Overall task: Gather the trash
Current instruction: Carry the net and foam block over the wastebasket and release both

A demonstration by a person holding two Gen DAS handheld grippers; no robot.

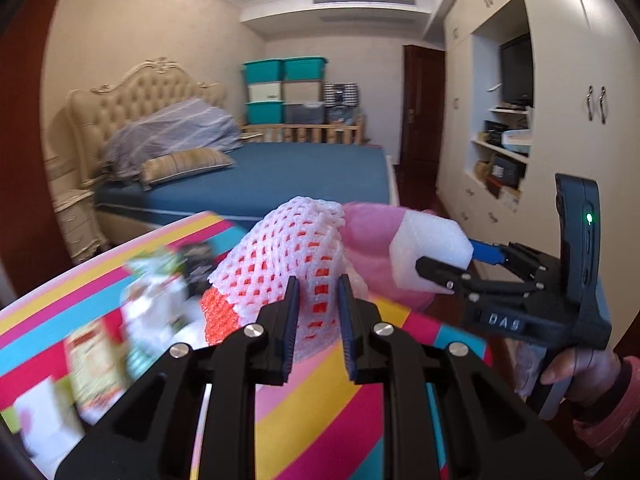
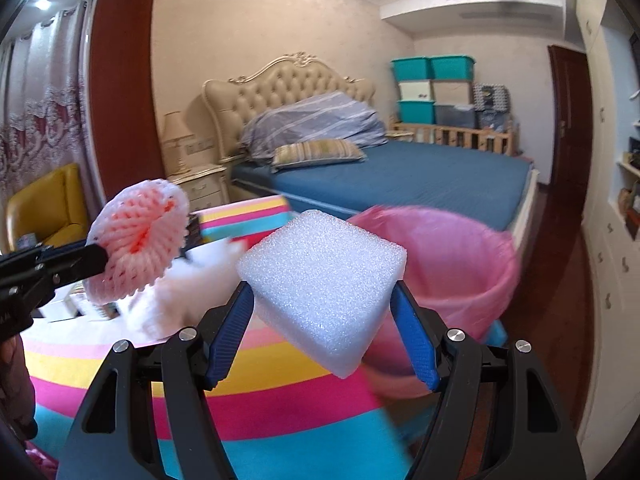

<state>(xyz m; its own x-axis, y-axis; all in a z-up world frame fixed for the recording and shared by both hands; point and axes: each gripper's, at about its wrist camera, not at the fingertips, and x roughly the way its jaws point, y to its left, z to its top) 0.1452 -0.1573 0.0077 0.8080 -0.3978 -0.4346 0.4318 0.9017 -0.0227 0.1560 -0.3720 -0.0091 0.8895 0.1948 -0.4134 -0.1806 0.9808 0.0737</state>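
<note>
Foam fruit net sits clamped in the left gripper fingers; right gripper fingers squeeze a white foam block near the pink-lined bin.

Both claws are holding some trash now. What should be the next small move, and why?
Probably carry the right claw forward over the pink-lined bin and open it. It grips the white foam block, and the bin's open mouth lies just beyond. The left claw, gripping the foam fruit net, can follow.
</note>
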